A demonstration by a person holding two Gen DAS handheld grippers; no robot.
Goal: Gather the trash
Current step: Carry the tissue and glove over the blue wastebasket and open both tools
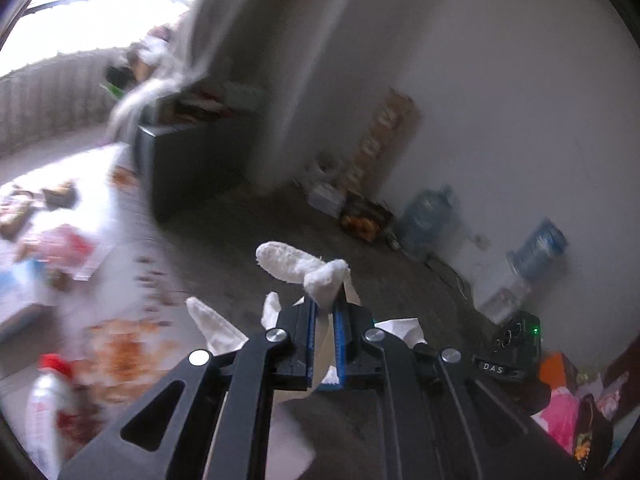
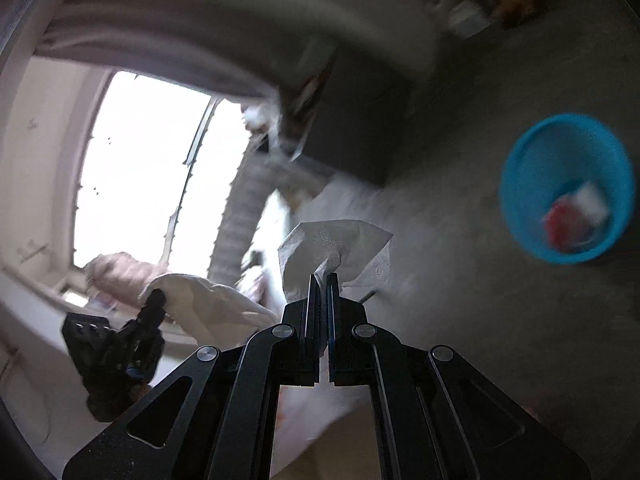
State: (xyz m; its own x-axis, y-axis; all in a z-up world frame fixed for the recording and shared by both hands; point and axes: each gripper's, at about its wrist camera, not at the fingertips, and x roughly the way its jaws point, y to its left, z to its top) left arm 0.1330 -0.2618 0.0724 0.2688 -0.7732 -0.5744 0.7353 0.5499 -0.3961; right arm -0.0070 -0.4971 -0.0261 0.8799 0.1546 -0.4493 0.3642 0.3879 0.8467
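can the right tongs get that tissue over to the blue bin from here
Probably yes: the right tongs are shut on the tissue, and only bare floor shows between them and the blue bin, which stands open-topped.

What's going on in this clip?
A person is collecting trash with handheld tongs. The left tongs are shut on a crumpled white tissue; the right tongs pinch another white tissue. A blue bin on the floor already holds some scraps. Both views are motion-blurred.

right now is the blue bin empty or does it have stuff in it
Not empty: the blue bin holds something red and white at its bottom, too blurred to identify.
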